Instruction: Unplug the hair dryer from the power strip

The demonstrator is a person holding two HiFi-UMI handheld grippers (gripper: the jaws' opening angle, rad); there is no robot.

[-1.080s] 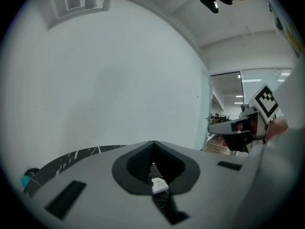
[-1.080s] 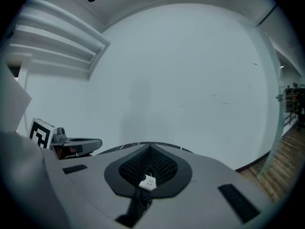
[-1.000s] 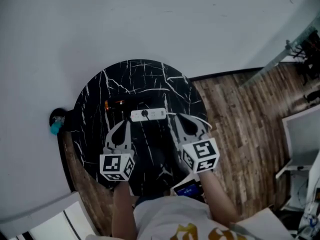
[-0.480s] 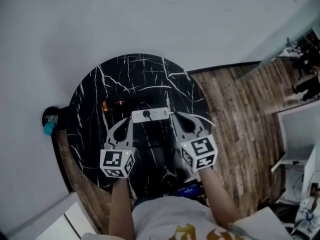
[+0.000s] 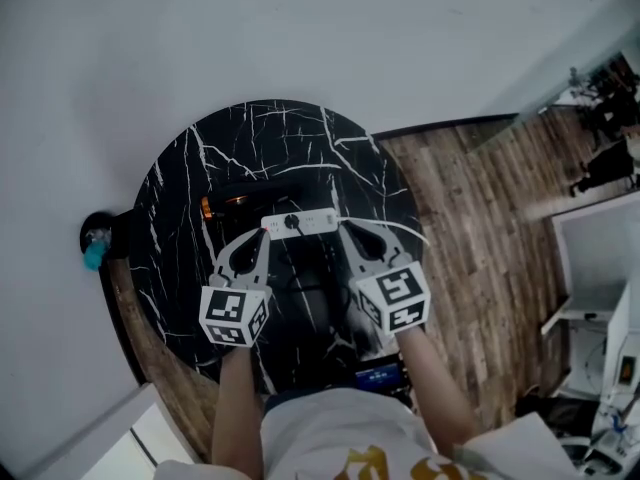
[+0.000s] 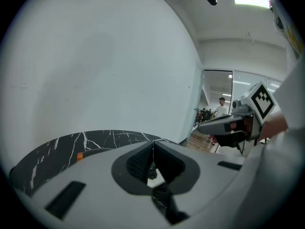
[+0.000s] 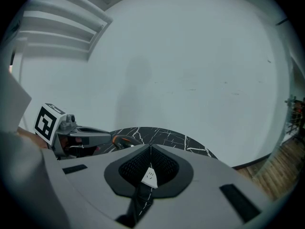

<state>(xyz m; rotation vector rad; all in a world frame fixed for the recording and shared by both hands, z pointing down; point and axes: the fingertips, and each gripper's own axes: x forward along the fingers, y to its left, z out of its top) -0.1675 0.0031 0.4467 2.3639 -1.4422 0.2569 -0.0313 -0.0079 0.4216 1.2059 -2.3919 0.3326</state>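
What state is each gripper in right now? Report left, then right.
Left gripper: shut, holding nothing.
Right gripper: shut, holding nothing.

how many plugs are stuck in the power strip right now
1: a black plug sits in the white power strip, left of its middle, on the round black table. The strip looks small in the head view, so another at its ends may be hidden.

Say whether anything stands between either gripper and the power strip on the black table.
Nothing visible does. The left gripper and right gripper, both shut, point at the two ends of the power strip, close to it, with no object in between on the table.
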